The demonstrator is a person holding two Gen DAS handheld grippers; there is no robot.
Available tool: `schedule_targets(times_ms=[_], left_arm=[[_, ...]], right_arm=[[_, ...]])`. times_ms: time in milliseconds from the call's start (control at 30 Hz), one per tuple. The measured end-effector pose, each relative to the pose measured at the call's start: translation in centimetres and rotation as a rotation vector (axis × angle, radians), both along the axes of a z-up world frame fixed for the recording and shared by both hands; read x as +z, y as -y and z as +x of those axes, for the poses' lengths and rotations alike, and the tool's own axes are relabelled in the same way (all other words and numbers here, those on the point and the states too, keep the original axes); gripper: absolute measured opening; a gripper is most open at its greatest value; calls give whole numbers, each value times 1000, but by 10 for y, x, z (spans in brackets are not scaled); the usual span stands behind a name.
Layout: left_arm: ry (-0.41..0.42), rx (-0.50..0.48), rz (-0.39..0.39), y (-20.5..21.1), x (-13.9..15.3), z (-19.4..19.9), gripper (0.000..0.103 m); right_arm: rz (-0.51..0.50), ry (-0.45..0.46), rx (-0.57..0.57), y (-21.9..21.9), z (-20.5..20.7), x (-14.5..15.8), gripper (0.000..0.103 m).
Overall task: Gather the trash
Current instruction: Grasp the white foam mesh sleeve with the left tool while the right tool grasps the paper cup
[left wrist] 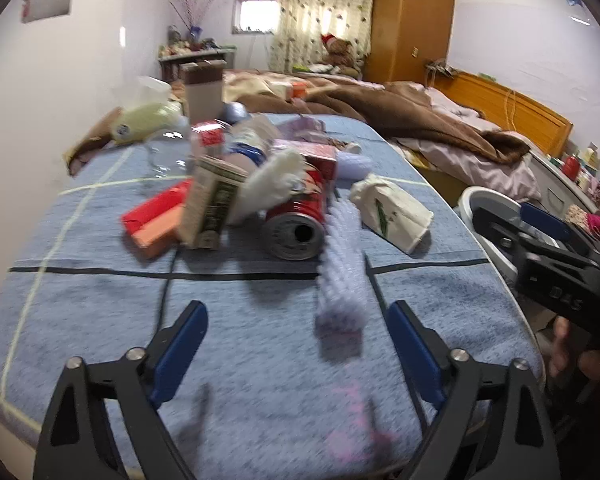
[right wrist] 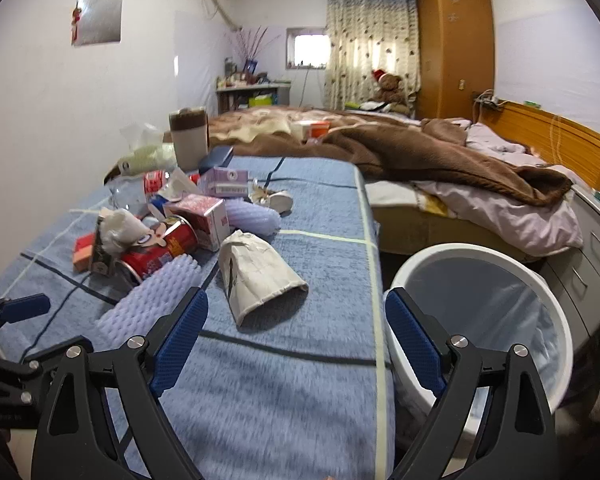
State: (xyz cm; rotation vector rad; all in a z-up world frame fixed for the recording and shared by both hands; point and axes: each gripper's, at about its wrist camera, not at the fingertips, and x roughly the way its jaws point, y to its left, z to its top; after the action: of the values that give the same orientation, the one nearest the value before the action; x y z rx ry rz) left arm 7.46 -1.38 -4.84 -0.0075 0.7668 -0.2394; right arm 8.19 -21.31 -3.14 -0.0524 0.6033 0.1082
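— What sort of place is this?

— A bedroom in a home. There is a bed (right wrist: 440, 184) with a wooden headboard (right wrist: 552, 140) and a rumpled brown blanket (right wrist: 420, 152) over it.

— Anything else?

— A tall wooden wardrobe (right wrist: 454, 48) in the corner, a patterned curtain (right wrist: 368, 44) beside a small window (right wrist: 306, 48), and a teddy bear (right wrist: 388, 88) sitting at the far end. A cluttered side table (right wrist: 252, 94) stands against the white wall, and drawers (right wrist: 596, 248) flank the bed.
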Motion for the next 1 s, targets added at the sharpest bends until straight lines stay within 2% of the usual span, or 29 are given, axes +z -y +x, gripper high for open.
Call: schedule_targets(times_ms=[67,100,133,267,433,633,800,867,1000], left_arm=[[-17,-16,6,7,-3,8,87],[-30,-22,11,10,-5,12,80],[-42,-30,5,13,-6,16,78],[-79,-49,18,21,-12,30,68],[-114,-49,31,27,-20,44,60],[-128,-34,53,30,-27,53,57],[-130,-35,49,31,-27,59,49],[-129,-31,48,29,-27,60,45],[-127,-38,53,32,-27,62,31]], right_arm=[[-19,-19,22,-3,11,-2,89],[-26,-31,39,-4,16,-4,88],[-27,-46,55,-4,20,-5,87],[-27,-106,98,-3,40,-13,76],[23,-159,151,-1,53,-17,76],[-16,-223,227,-10,67,-26,76],[-25,-280,248,-12,78,-31,74],[-34,-290,250,-14,79,-32,63],[-38,-279,256,-15,74,-29,57]])
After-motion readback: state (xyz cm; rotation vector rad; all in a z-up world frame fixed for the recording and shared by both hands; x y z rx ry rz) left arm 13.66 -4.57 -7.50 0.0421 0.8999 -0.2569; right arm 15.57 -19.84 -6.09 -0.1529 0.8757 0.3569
